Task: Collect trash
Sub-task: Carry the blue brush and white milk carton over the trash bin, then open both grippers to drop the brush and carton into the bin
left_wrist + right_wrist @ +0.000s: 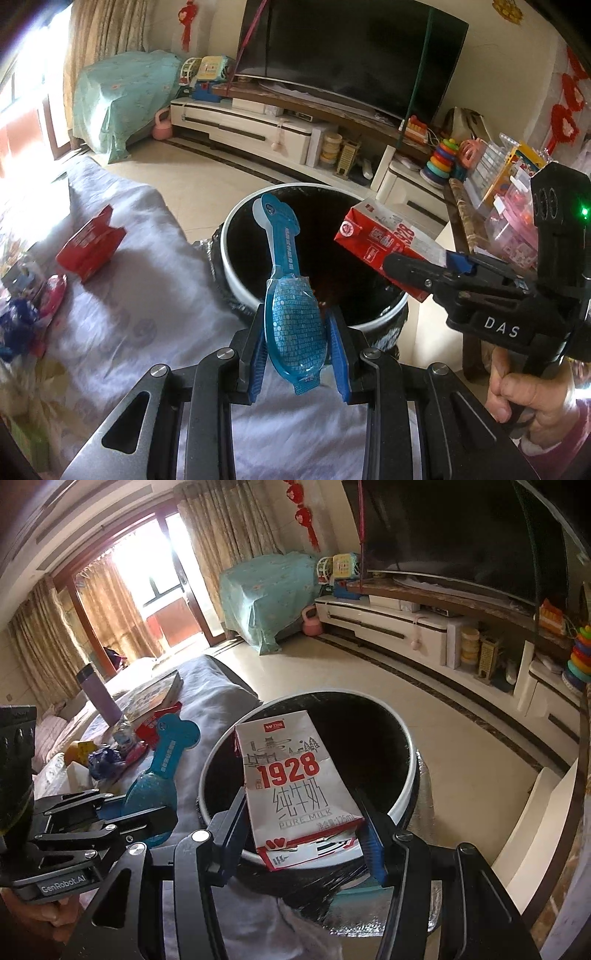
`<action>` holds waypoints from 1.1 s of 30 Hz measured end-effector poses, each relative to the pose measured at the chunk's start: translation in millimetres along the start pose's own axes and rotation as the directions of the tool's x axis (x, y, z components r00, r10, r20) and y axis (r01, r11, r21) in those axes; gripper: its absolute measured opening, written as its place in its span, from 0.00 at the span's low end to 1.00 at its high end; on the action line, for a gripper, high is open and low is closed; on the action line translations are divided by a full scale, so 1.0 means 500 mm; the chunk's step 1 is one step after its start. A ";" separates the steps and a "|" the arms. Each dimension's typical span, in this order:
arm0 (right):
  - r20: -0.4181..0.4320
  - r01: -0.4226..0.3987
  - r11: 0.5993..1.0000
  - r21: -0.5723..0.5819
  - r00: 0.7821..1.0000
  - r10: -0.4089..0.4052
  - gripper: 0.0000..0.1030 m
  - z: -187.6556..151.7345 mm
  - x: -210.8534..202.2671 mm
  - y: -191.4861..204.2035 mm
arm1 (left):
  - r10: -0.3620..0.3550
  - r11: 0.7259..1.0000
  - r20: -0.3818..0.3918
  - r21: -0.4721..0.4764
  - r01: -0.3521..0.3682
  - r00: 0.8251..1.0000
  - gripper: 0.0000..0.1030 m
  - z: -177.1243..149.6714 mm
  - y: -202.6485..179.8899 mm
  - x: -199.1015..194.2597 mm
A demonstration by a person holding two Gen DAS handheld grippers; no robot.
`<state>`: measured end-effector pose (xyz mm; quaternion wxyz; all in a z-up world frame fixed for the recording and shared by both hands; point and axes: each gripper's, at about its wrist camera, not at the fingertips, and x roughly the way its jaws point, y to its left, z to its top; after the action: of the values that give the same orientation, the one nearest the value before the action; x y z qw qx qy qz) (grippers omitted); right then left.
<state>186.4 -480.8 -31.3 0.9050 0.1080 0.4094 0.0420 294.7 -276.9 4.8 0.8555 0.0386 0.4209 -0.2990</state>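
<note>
My left gripper (298,354) is shut on a blue plastic blister pack (291,306), held over the near rim of a round black trash bin (236,273). My right gripper (306,834) is shut on a flattened white and red "1928" milk carton (291,782), held over the bin (402,805) opening. In the left wrist view the carton (384,236) and the right gripper (424,273) hang at the bin's right side. In the right wrist view the left gripper (147,812) and blister pack (162,771) are left of the bin.
A red carton (90,247) and small wrappers (44,306) lie on the cloth-covered table (147,295) to the left. A purple bottle (98,694) and a book (155,698) stand farther back. A TV stand (258,125) and a toy shelf (498,184) lie beyond.
</note>
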 end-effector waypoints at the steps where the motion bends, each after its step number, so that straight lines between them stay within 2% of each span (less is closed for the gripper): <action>1: -0.001 0.000 1.000 0.001 1.000 0.000 0.53 0.002 0.002 -0.003 | 0.000 1.000 -0.001 0.001 0.000 1.000 0.28 0.004 -0.003 0.004; 13: -0.033 0.040 0.999 -0.015 0.999 -0.041 0.52 0.030 0.039 -0.032 | 0.000 1.000 -0.028 0.012 0.001 1.000 0.28 0.043 -0.013 0.063; 14: -0.035 0.040 0.999 -0.014 0.999 -0.040 0.46 0.032 0.042 -0.035 | -0.001 1.000 -0.031 0.011 0.001 1.000 0.28 0.044 -0.014 0.068; 18: -0.048 0.047 0.999 -0.013 0.998 -0.047 0.46 0.037 0.052 -0.039 | 0.001 1.000 -0.039 0.011 -0.001 0.999 0.27 0.051 -0.017 0.083; 19: -0.052 0.051 0.998 -0.020 0.997 -0.052 0.46 0.038 0.056 -0.039 | 0.002 1.000 -0.044 0.010 -0.001 0.999 0.24 0.053 -0.018 0.089; 20: -0.055 0.053 0.998 -0.024 0.997 -0.054 0.46 0.039 0.060 -0.040 | 0.002 1.000 -0.049 0.009 -0.002 0.999 0.16 0.054 -0.019 0.094; 29: -0.064 0.073 0.996 -0.043 0.995 -0.076 0.46 0.048 0.078 -0.041 | 0.012 1.000 -0.051 0.015 -0.011 0.999 0.16 0.059 -0.033 0.108; 31: -0.064 0.086 0.995 -0.052 0.994 -0.089 0.47 0.050 0.080 -0.037 | 0.019 1.000 -0.046 0.015 -0.018 0.999 0.21 0.055 -0.034 0.104; 33: -0.056 0.100 0.993 -0.057 0.993 -0.103 0.53 0.051 0.078 -0.034 | 0.027 1.000 -0.030 0.014 -0.027 0.999 0.38 0.049 -0.032 0.091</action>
<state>230.9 -494.8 -47.3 0.8960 0.0615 0.4397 0.0102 324.2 -319.5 -10.4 0.8528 0.0548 0.4309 -0.2898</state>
